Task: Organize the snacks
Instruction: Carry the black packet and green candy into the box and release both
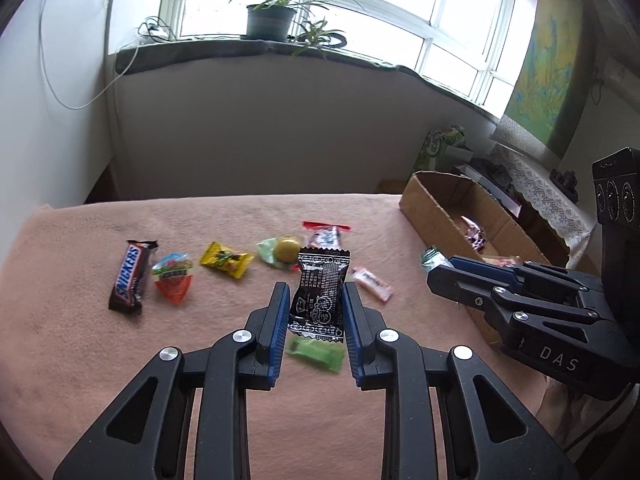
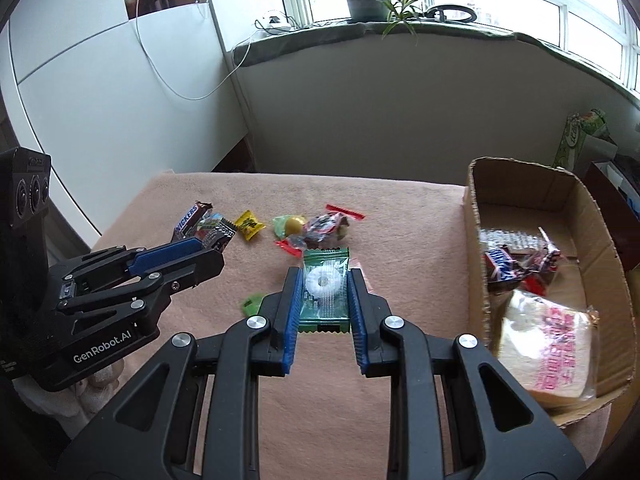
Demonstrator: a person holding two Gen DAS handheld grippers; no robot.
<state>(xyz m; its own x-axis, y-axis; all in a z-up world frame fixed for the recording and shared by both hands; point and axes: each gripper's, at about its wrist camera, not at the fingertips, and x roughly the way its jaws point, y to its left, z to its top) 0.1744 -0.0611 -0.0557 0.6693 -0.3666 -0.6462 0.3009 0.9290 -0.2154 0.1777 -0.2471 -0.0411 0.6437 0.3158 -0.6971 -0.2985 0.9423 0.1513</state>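
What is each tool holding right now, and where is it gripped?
Left tool pinches the black snack packet by its two side edges. Right tool clamps the green ring-candy packet by its side edges.

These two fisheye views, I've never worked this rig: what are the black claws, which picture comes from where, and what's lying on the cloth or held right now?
The claws are two-finger grippers, one carried in each of a person's hands, each with a camera looking along its fingers. In the left wrist view, the left gripper is shut on a black snack packet; the other claw at its edge is the right gripper. The right wrist view shows that right gripper shut on a green packet holding a white ring candy. On the pink cloth lie a Snickers bar, a yellow packet and other sweets. The cardboard box on the right already holds several snacks.
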